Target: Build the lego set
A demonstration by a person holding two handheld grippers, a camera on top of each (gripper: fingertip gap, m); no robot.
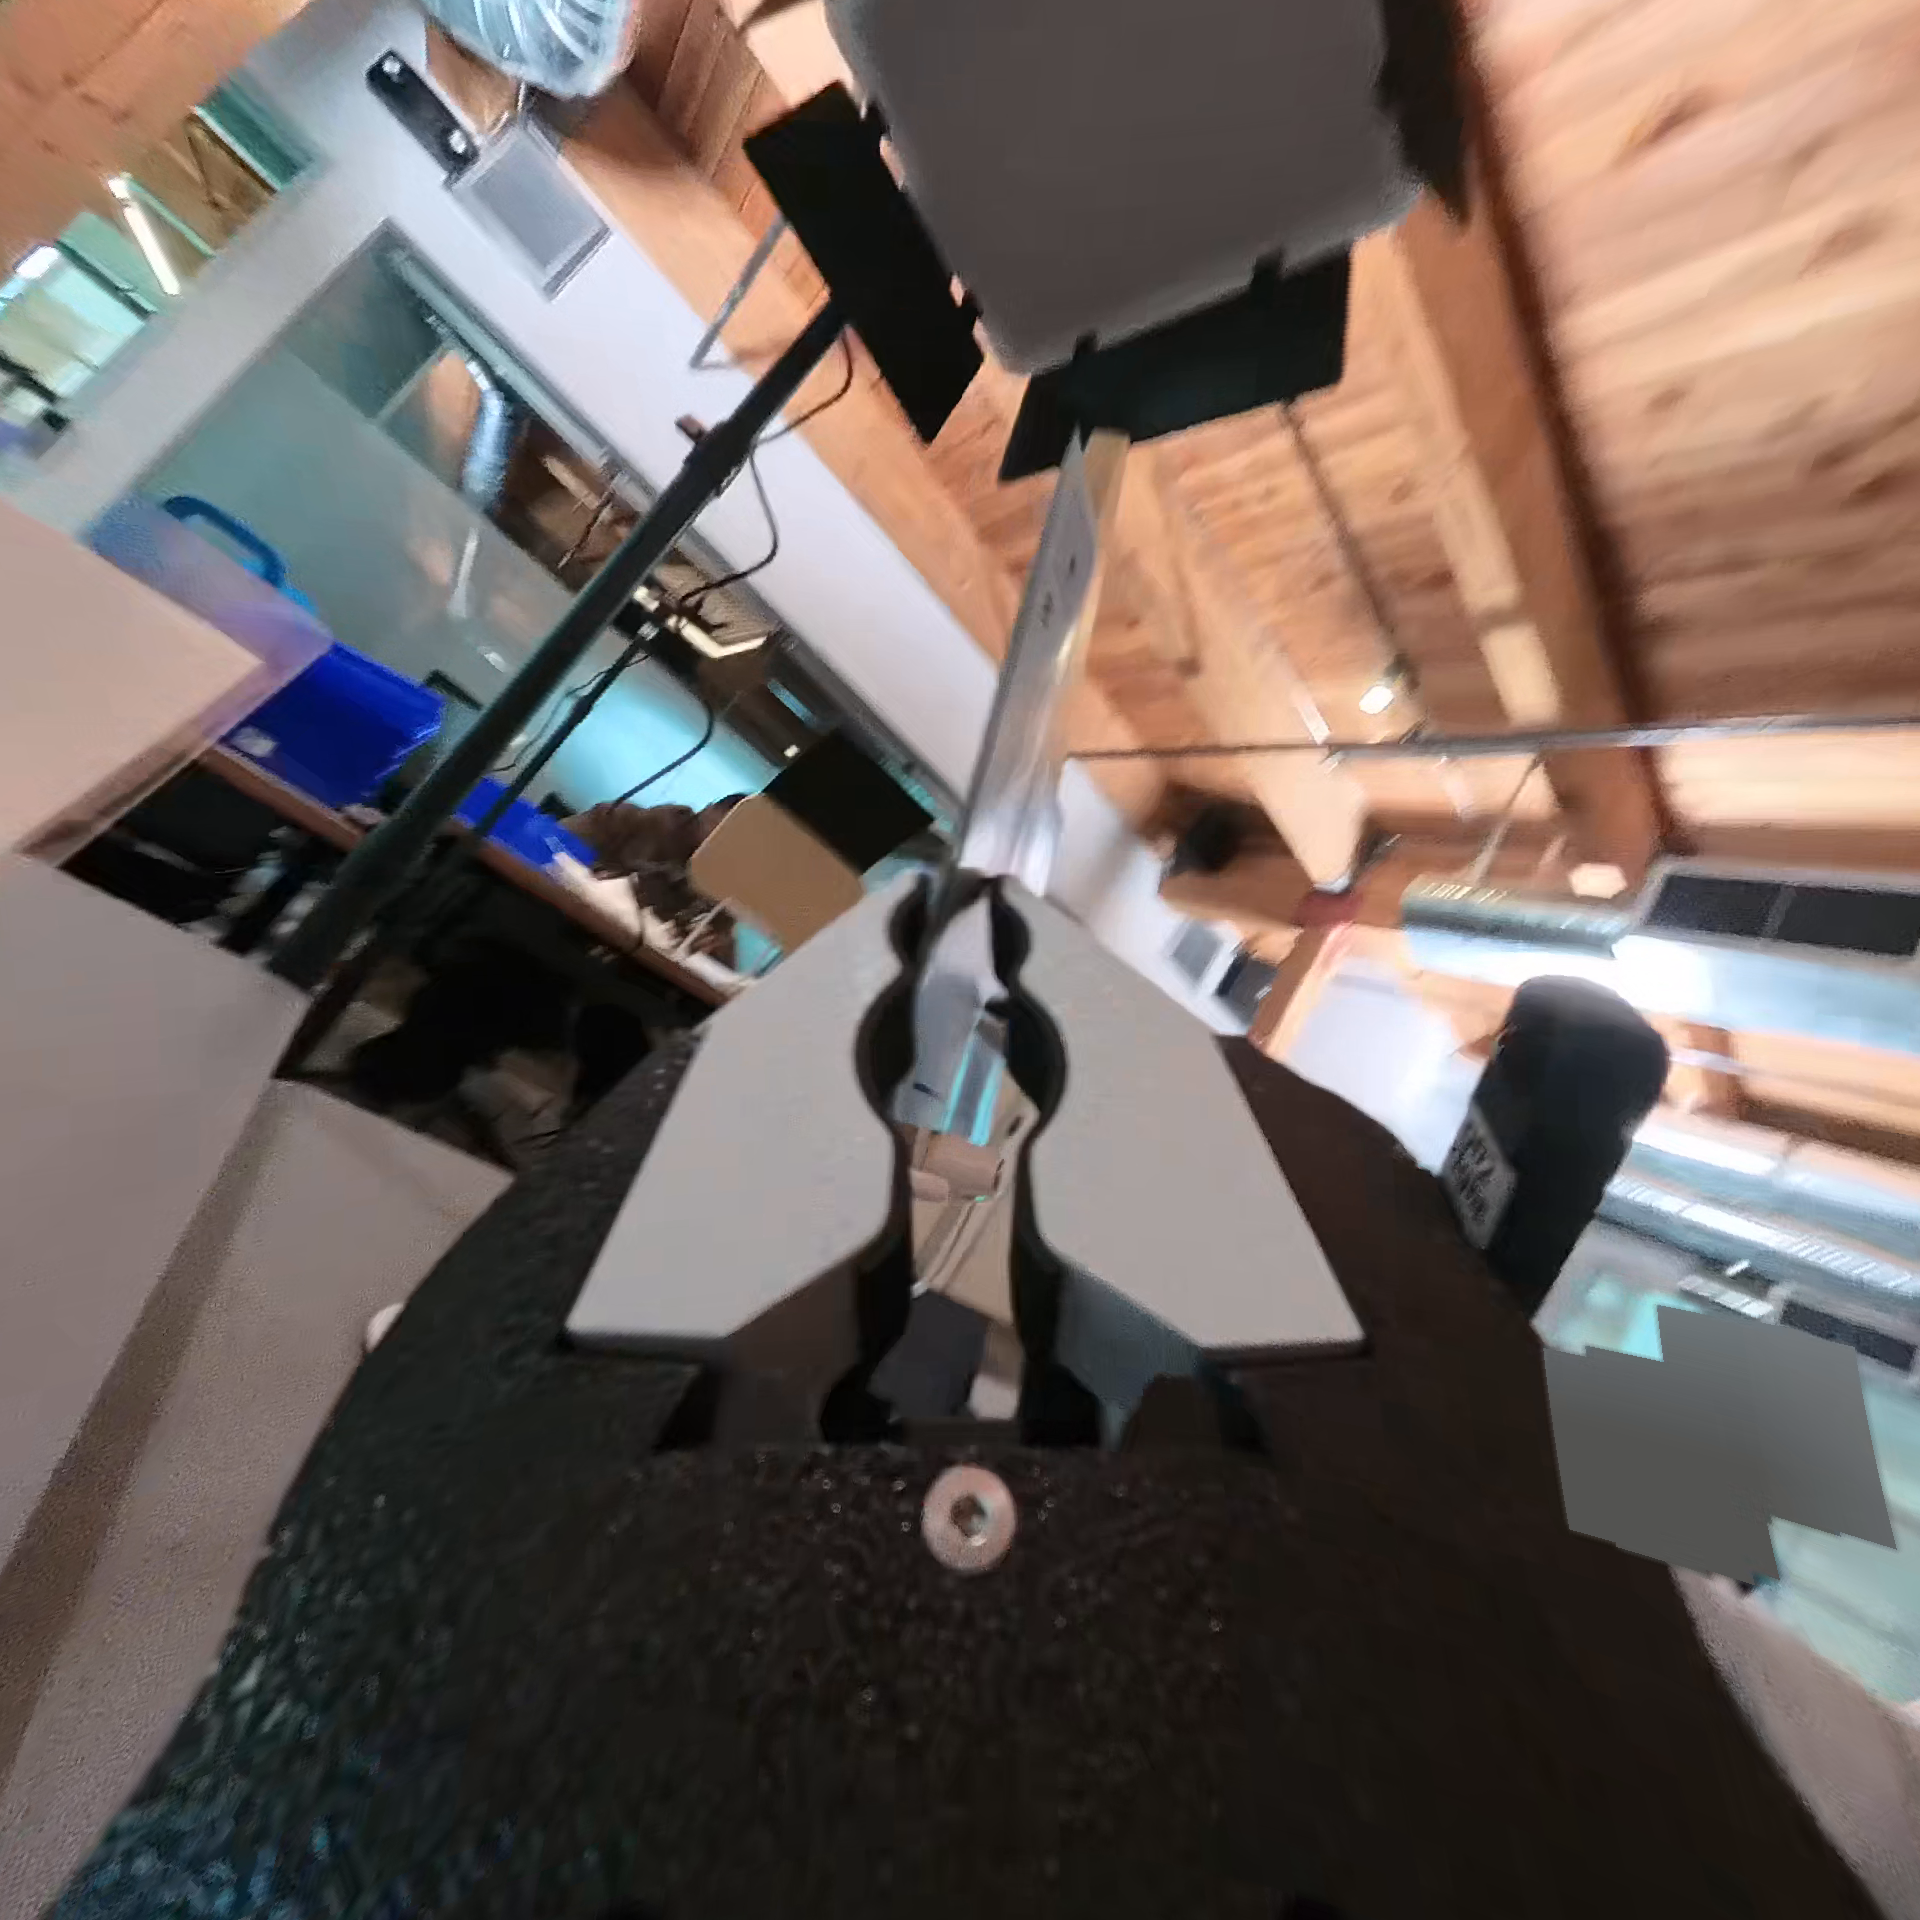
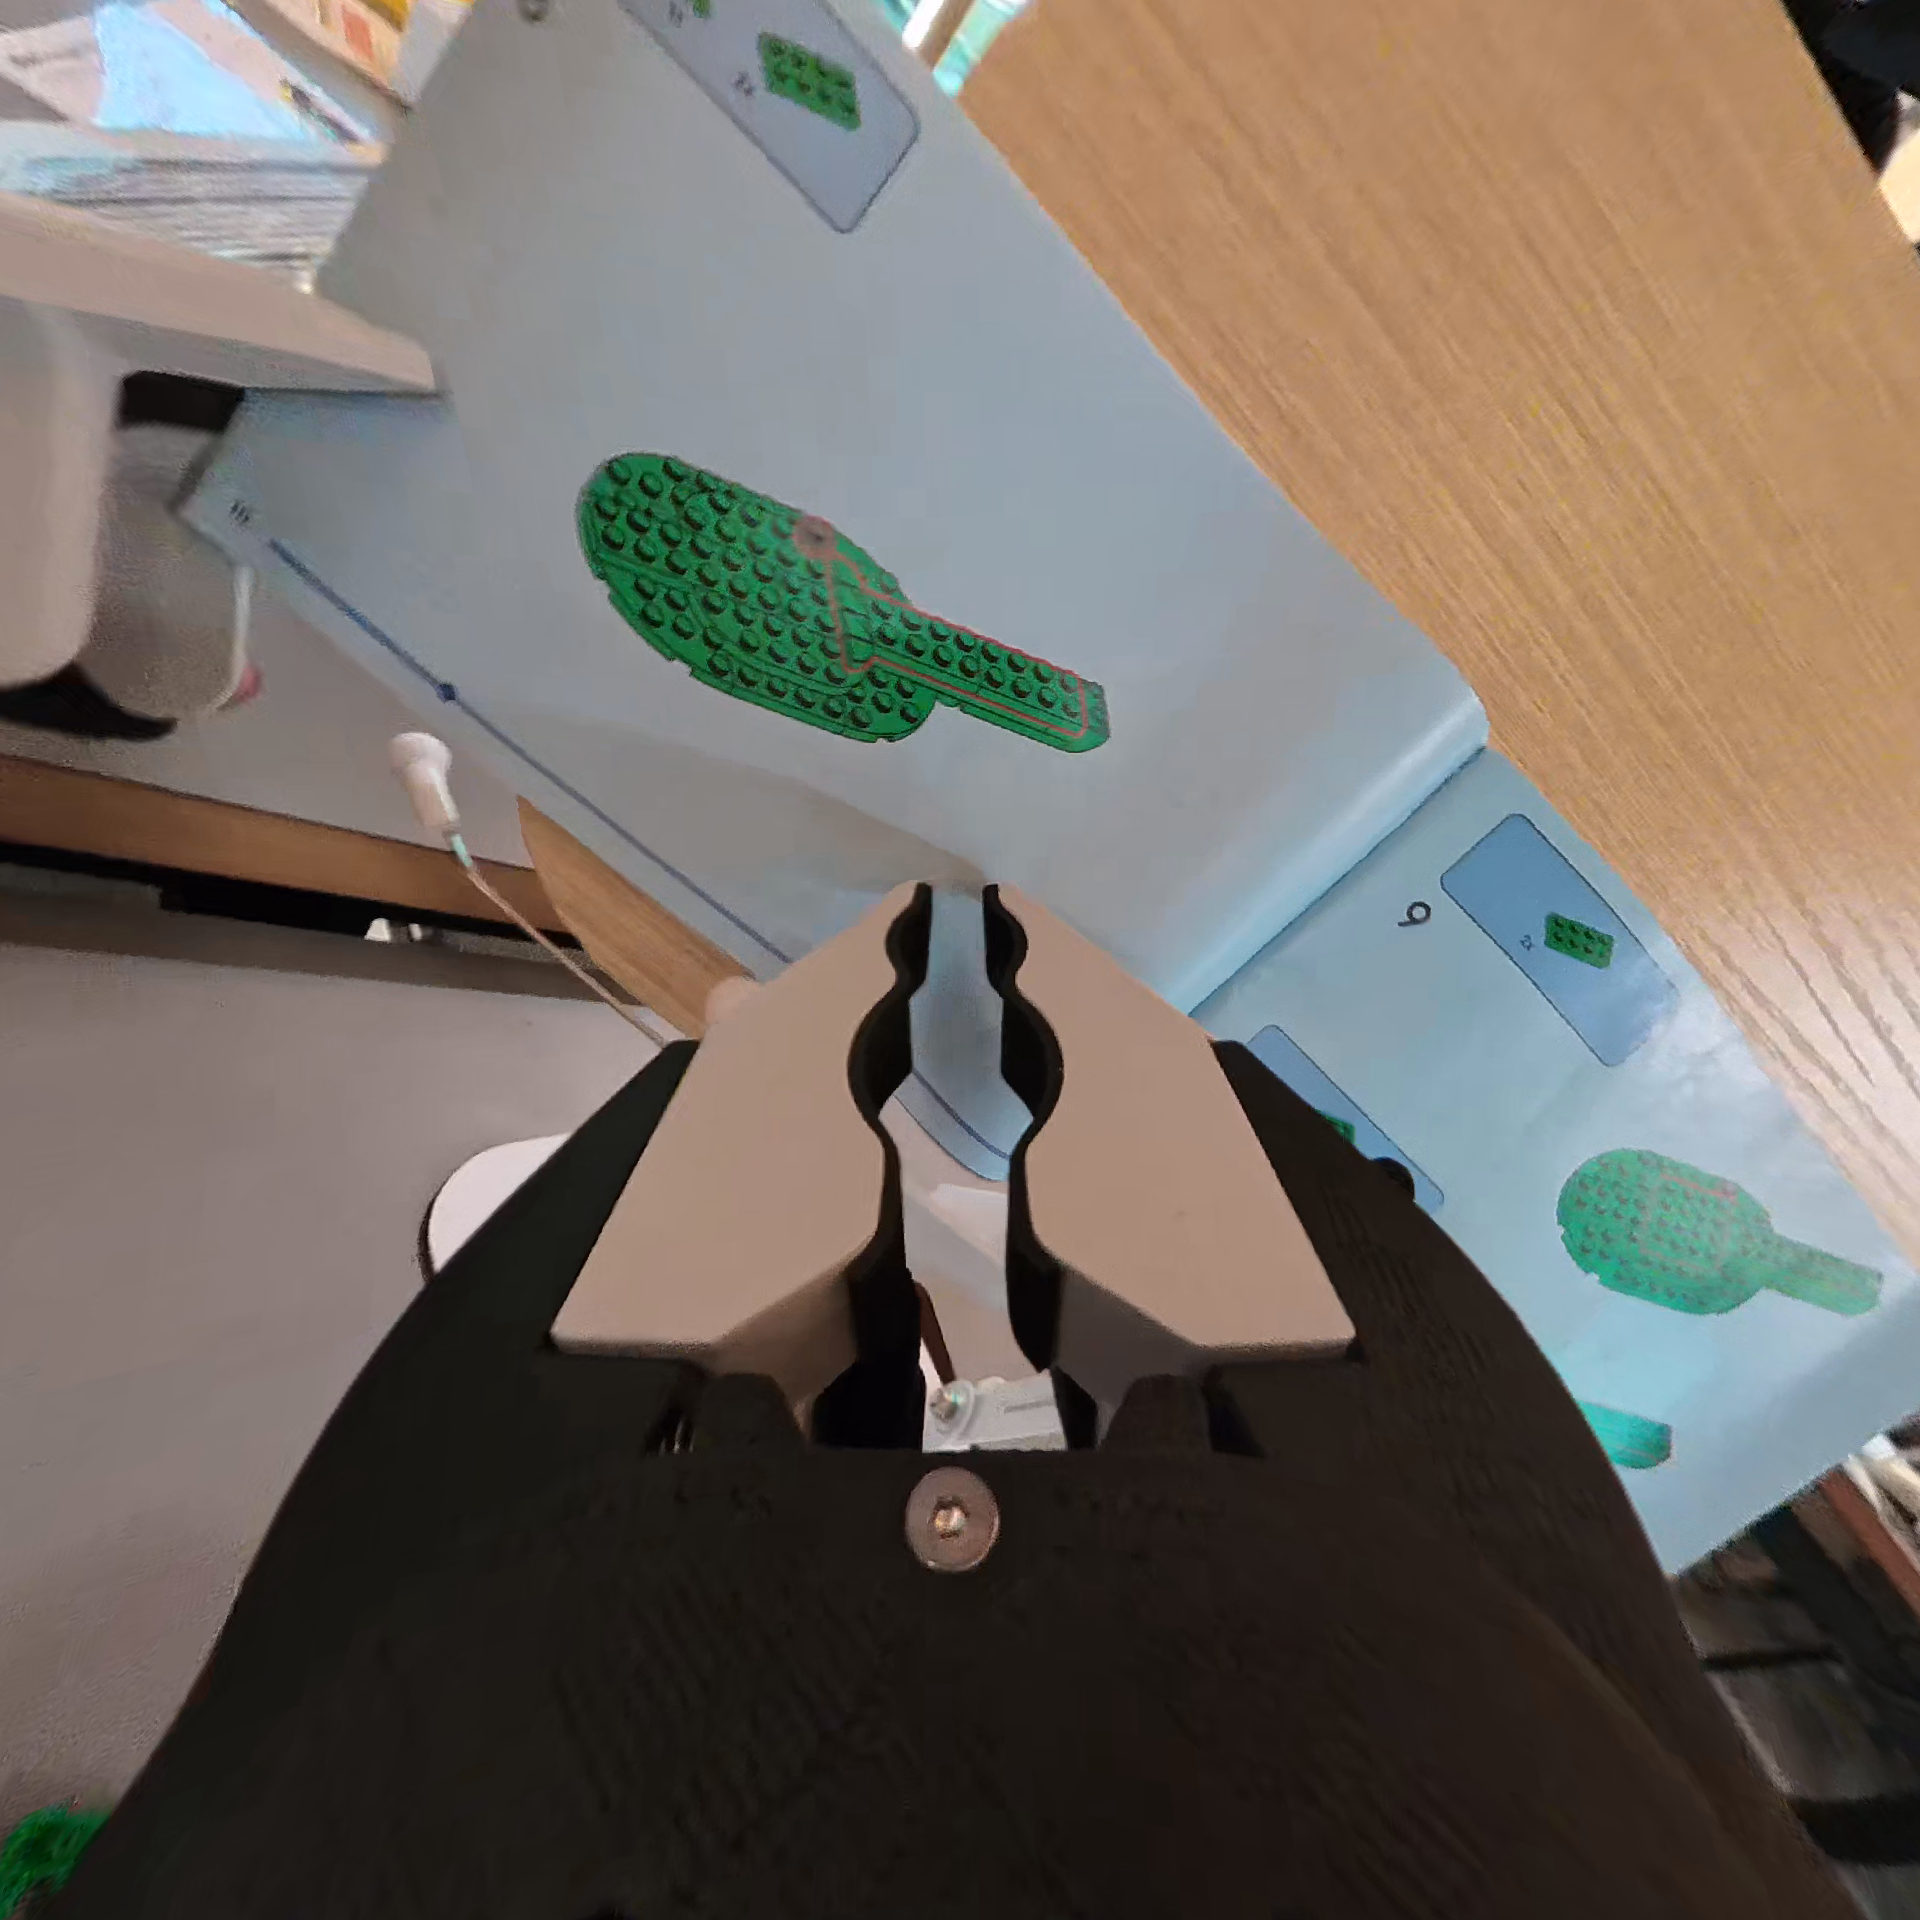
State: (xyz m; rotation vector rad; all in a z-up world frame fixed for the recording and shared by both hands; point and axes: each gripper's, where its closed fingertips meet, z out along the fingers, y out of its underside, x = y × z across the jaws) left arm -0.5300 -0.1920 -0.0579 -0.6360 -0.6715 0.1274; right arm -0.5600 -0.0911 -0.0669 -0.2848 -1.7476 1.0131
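The left gripper (image 1: 961,883) had its fingers pinched on the thin edge of a page (image 1: 1049,665), held up in the air. The right gripper (image 2: 956,888) had fingers nearly together over the booklet (image 2: 935,416) w/ green brick pics on the wood worktop (image 2: 1507,364); can't tell if it gripped the paper.

Blue bins (image 1: 343,717) on a desk, perhaps a wooden ceiling (image 1: 1662,312)

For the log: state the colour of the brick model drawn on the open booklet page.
Green, with a thin red outline around one part of the brick model; clearest in the right wrist view.
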